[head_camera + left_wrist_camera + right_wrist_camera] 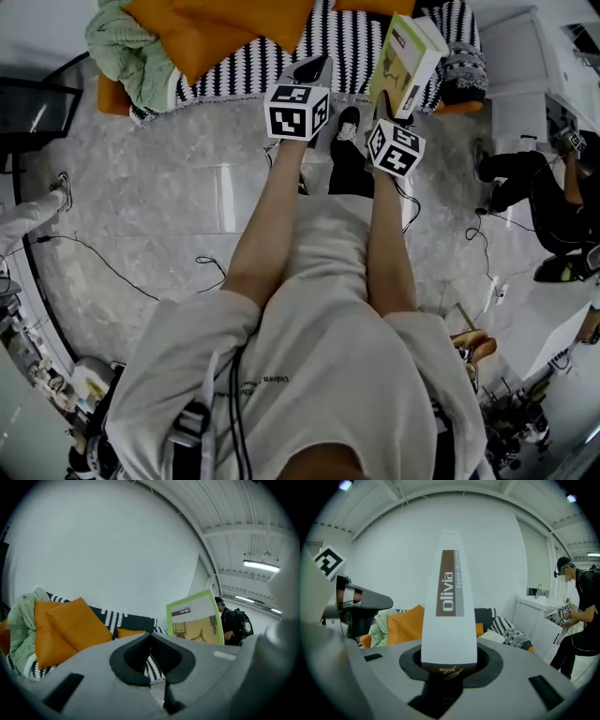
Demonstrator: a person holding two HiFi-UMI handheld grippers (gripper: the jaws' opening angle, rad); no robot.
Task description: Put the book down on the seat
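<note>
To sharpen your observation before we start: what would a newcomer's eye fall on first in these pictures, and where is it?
The green-edged book stands out first, held upright in the right gripper over the striped seat. Next come the bright orange cushions at the seat's left end, beside a crumpled green blanket. The left gripper hangs beside the book, jaws together, holding nothing.

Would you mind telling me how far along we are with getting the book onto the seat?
Done: the book is off any surface, clamped upright in the right claw. In hand: it hangs in the air by the striped seat, not resting on it. Left: lower it onto the seat and open the claw. The left claw is shut and empty.
</note>
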